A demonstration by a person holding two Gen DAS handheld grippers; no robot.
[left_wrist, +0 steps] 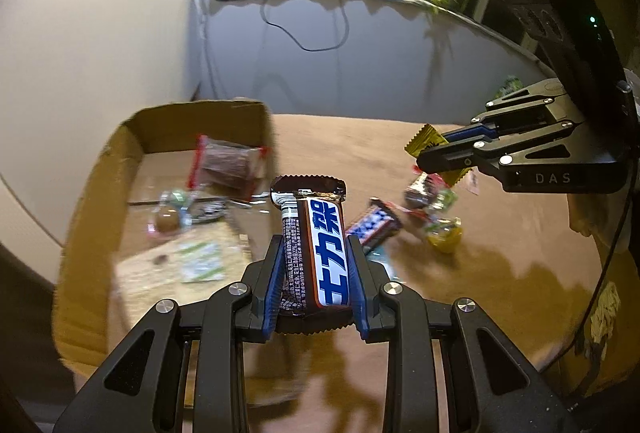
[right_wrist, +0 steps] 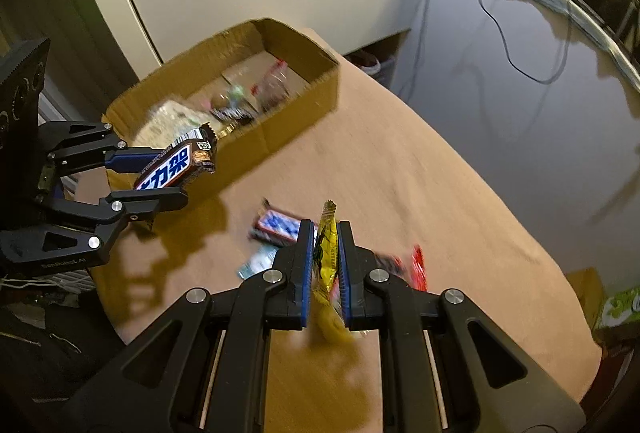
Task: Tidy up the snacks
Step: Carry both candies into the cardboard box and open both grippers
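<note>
My left gripper [left_wrist: 314, 245] is shut on a brown, white and blue Snickers bar [left_wrist: 320, 245], held above the table beside the cardboard box [left_wrist: 92, 193]. It shows in the right wrist view [right_wrist: 160, 173] too, with the bar [right_wrist: 176, 165] near the box's [right_wrist: 296, 101] front wall. My right gripper [right_wrist: 325, 229] is shut on a yellow snack packet [right_wrist: 326, 257], above the table; it appears in the left wrist view [left_wrist: 430, 149] at the right, with the packet [left_wrist: 424, 141]. The box holds several snacks [left_wrist: 228, 165].
Loose snacks lie on the tan table [left_wrist: 480, 253]: a blue-white bar [left_wrist: 374, 225], a yellow-green sweet [left_wrist: 444, 233], and a red wrapper [right_wrist: 418, 265]. A green packet [right_wrist: 618, 309] sits at the far right table edge. A wall stands behind the box.
</note>
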